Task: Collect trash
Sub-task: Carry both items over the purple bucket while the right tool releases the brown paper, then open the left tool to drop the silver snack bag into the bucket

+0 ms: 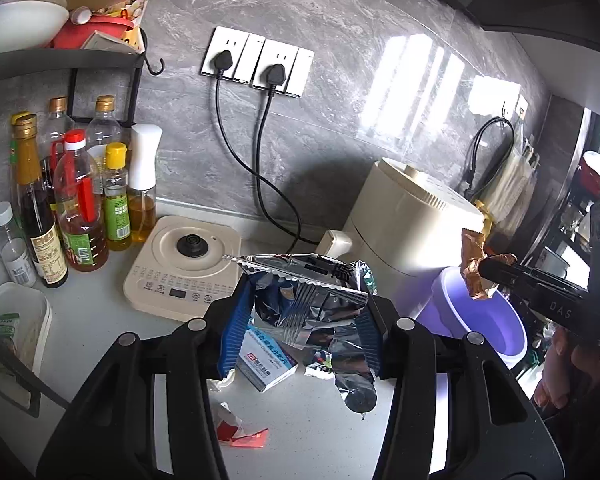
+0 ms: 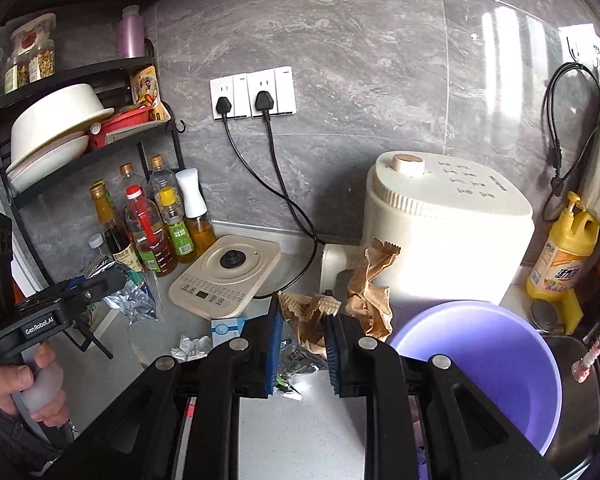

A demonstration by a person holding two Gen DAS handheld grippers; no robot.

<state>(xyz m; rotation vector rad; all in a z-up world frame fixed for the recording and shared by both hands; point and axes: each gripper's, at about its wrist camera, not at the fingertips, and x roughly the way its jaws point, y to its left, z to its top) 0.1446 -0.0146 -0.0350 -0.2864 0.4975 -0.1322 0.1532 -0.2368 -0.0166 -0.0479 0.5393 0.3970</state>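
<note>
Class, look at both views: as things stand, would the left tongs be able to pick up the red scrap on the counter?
Probably not yet: the left tongs are already full, clamped on the silver foil bag. The red scrap itself lies uncovered on the counter.

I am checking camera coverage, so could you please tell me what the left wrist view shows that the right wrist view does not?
Only the left wrist view shows the red scrap on the counter and the white tub beside the bottles. Only the right wrist view shows the yellow pump bottle and the jars on the top shelf. Both show the left gripper shut on the silver foil bag, the right gripper shut on the brown wrapper, and the purple bucket.
</note>
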